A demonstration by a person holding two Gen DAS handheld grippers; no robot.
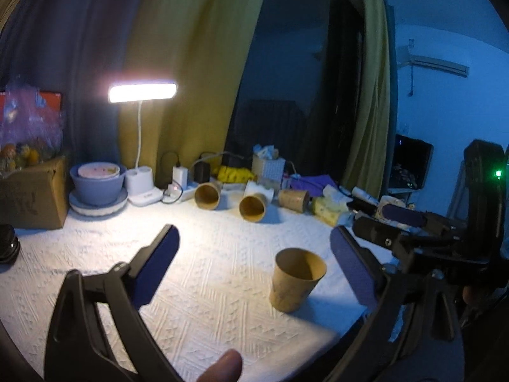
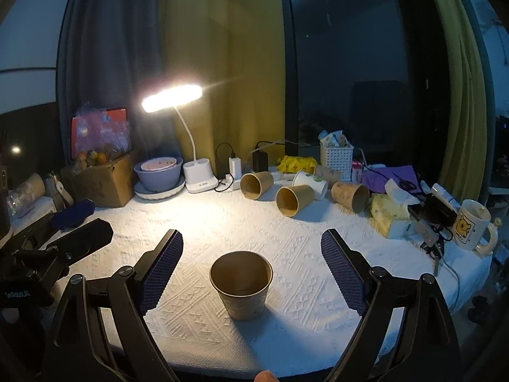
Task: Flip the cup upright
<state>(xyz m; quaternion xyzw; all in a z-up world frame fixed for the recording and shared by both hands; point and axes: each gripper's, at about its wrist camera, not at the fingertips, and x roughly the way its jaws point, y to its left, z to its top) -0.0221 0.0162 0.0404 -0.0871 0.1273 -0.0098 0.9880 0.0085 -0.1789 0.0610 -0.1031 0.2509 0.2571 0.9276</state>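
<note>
A tan paper cup point(image 2: 241, 285) stands upright on the white textured cloth point(image 2: 222, 222), mouth up. It also shows in the left wrist view point(image 1: 296, 278). My right gripper point(image 2: 251, 267) is open, with its fingers on either side of the cup and clear of it. My left gripper point(image 1: 254, 254) is open and empty; the cup is between its fingertips, nearer the right one. The right gripper shows at the right of the left wrist view point(image 1: 404, 222). The left gripper shows at the left of the right wrist view point(image 2: 76, 219).
Three tan cups point(image 2: 256, 183) point(image 2: 294, 200) point(image 2: 350, 195) lie on their sides at the back. A lit desk lamp point(image 2: 171, 97), a bowl on a plate point(image 2: 159, 172), a cardboard box point(image 2: 98, 181), a white basket point(image 2: 336, 157), a tissue pack point(image 2: 389, 211) and a mug point(image 2: 472, 229) line the back and right.
</note>
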